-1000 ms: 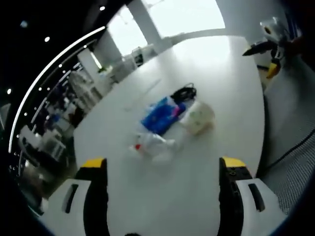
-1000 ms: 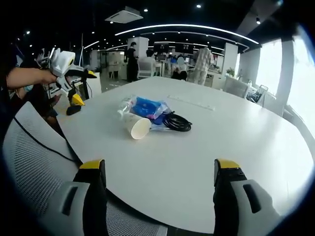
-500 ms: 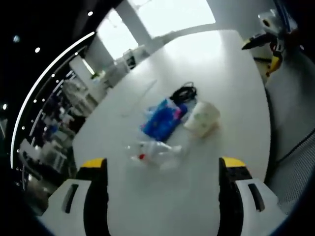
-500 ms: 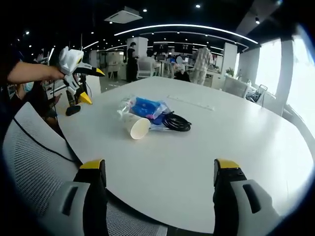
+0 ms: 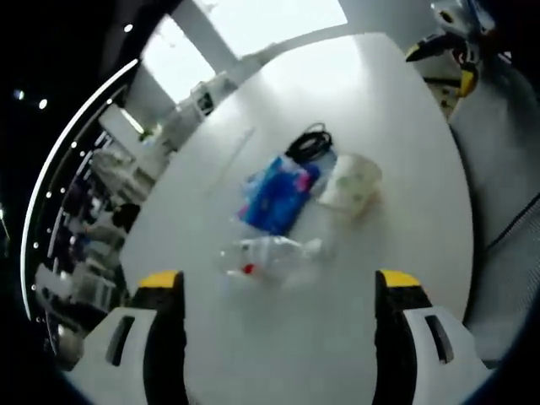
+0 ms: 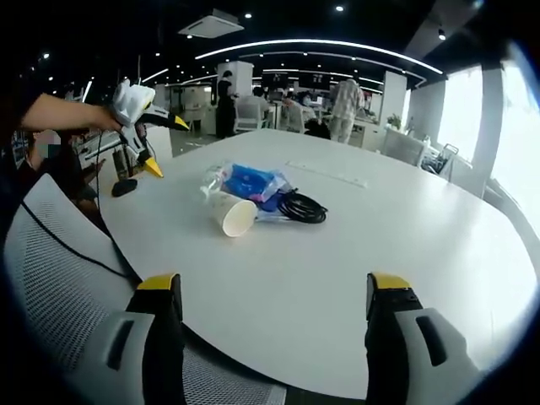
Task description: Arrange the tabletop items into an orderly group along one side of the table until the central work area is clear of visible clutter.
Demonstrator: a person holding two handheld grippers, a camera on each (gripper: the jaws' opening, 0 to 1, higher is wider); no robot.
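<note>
White round table (image 6: 354, 253), wide and mostly bare, seen in both views; also (image 5: 396, 160) in the left gripper view. Mesh-backed chair (image 6: 51, 261) drawn up just beside the near rim in the right gripper view.

Small cluster of clutter near the middle of the table, pieces touching or nearly so:
- Blue packet (image 5: 277, 192) flat on the surface, also at (image 6: 251, 182); lies between the other pieces.
- Clear plastic bottle (image 5: 268, 253) on its side, red spot on it, nearest the left gripper's camera, just beside the packet; partly seen behind the cup at (image 6: 213, 179).
- Paper cup (image 5: 353, 180) tipped on its side, touching the packet; open mouth faces the right gripper's camera at (image 6: 233, 216).
- Black coiled cable (image 5: 309, 143) at the far end of the packet; at (image 6: 300, 207) on the side away from the cup.

Left gripper (image 5: 278, 291) above the table, looking steeply down at the cluster, jaws spread wide with nothing between them; seen from the other side at (image 6: 157, 143), held in a hand (image 6: 108, 118) over the table's far-left rim, well apart from the cluster.

Right gripper (image 6: 274, 295) low over the near rim, jaws spread wide, nothing held; also at (image 5: 451, 51), beyond the table edge.

Small dark object (image 6: 124, 187) on the table below the left gripper; identity unclear.
</note>
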